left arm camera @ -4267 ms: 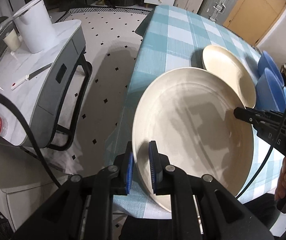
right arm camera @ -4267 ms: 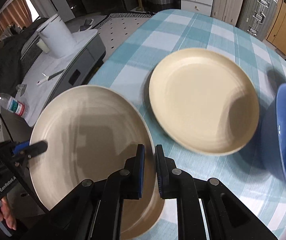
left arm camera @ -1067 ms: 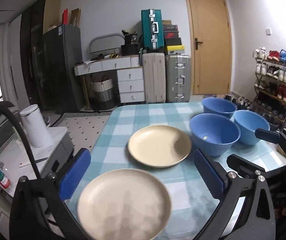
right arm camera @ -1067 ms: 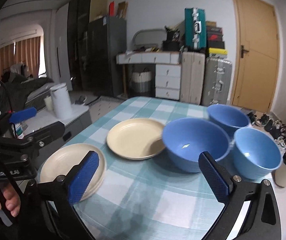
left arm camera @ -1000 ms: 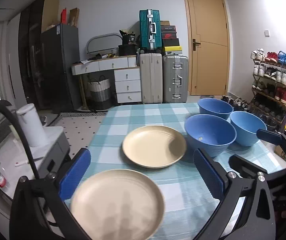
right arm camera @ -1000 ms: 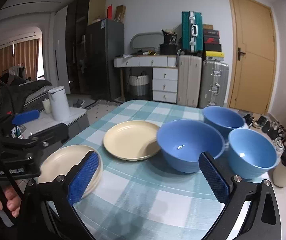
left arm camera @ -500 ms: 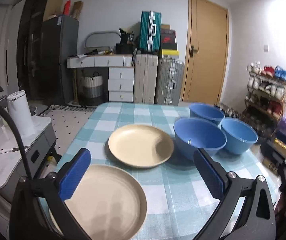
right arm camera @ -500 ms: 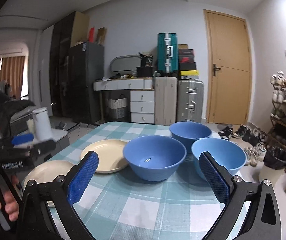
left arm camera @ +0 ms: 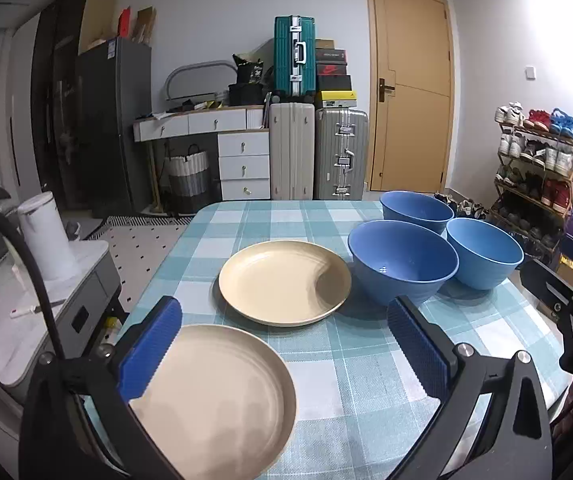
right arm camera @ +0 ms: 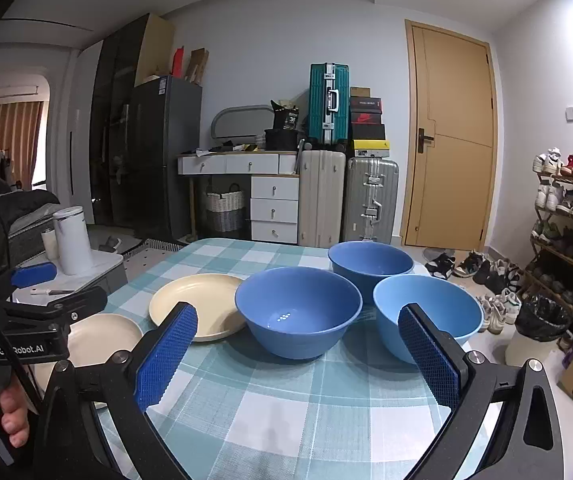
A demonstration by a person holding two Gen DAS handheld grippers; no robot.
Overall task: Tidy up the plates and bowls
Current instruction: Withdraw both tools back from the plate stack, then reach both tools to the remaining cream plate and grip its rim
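Observation:
Two cream plates lie apart on the checked tablecloth (left arm camera: pixel 358 392): the near plate (left arm camera: pixel 218 396) at the front left edge and the far plate (left arm camera: pixel 282 280) behind it. Three blue bowls stand to their right: a large one (left arm camera: pixel 402 262), one at the back (left arm camera: pixel 416 210) and one at the right (left arm camera: pixel 484 252). My left gripper (left arm camera: pixel 284 344) is open and empty above the near plate. My right gripper (right arm camera: pixel 298 356) is open and empty in front of the large bowl (right arm camera: pixel 298 310) and the right bowl (right arm camera: pixel 426 314).
A grey side cart (left arm camera: pixel 46 304) with a white kettle (left arm camera: pixel 44 236) stands left of the table. Suitcases (left arm camera: pixel 314 148), drawers and a door are behind the table. A shoe rack (left arm camera: pixel 538 176) and a bin (right arm camera: pixel 538 328) are at the right.
Earlier both grippers were shut on the near plate's rim; now both are open, pulled back and level. Over the last second the right gripper has swung right toward the bowls.

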